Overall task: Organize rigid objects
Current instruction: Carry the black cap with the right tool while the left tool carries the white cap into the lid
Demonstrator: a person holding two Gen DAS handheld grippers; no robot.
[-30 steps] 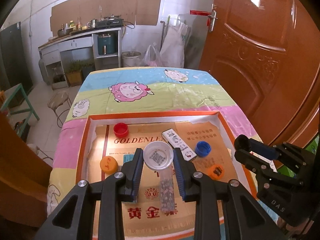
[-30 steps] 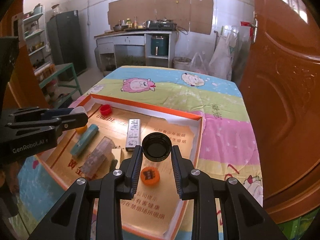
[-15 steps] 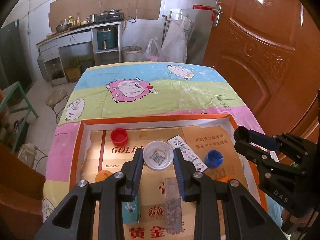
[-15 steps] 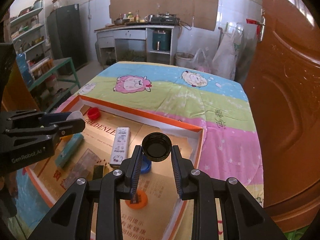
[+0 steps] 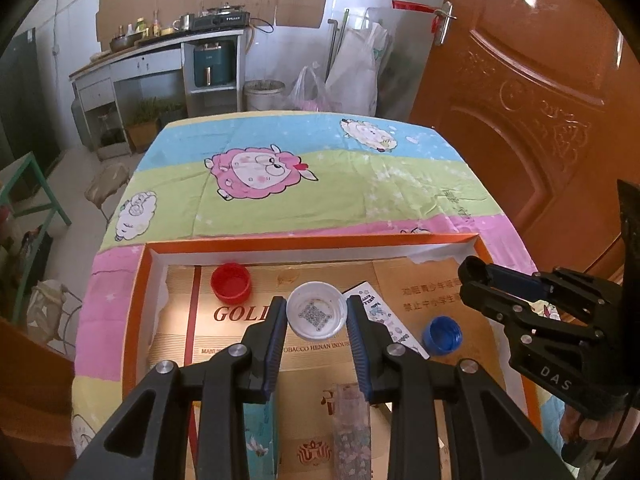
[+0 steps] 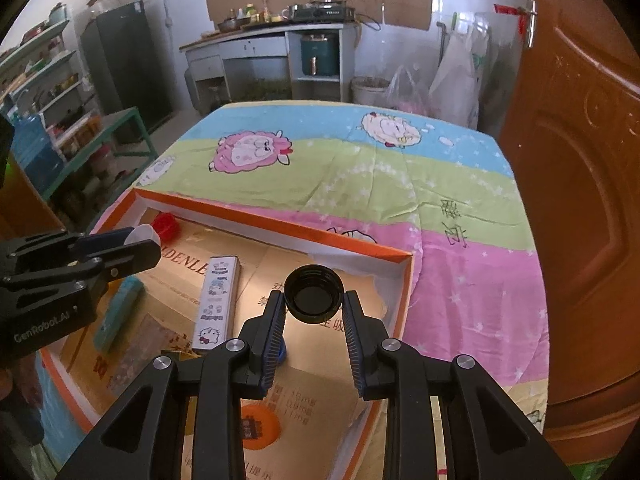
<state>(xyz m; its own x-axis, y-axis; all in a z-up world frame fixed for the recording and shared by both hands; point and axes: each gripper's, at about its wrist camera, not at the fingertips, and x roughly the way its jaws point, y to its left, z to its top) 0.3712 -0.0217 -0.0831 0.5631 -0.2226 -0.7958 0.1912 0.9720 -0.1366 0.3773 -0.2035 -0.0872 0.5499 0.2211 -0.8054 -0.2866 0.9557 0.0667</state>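
Observation:
My left gripper [image 5: 317,316] is shut on a white bottle cap [image 5: 317,311] with a QR code inside, held above the orange-rimmed cardboard tray [image 5: 304,243]. My right gripper [image 6: 314,300] is shut on a black bottle cap [image 6: 314,294], held above the tray's far right corner [image 6: 402,276]. In the tray lie a red cap [image 5: 231,282], a blue cap [image 5: 442,336], a white patterned box [image 6: 216,302], a teal box [image 5: 260,436], a clear glitter box [image 5: 352,432] and an orange cap [image 6: 256,428]. The right gripper also shows in the left wrist view [image 5: 472,276], the left one in the right wrist view [image 6: 132,246].
The tray sits on a table with a cartoon sheep cloth [image 5: 280,168]. A brown door [image 5: 540,100] stands close on the right. A kitchen counter [image 5: 160,60], bags and a bin stand behind the table. A green stand [image 6: 120,128] is at the left.
Both grippers have moved forward toward the tray's far side, each still holding its cap. The tray's objects now lie lower in both views.

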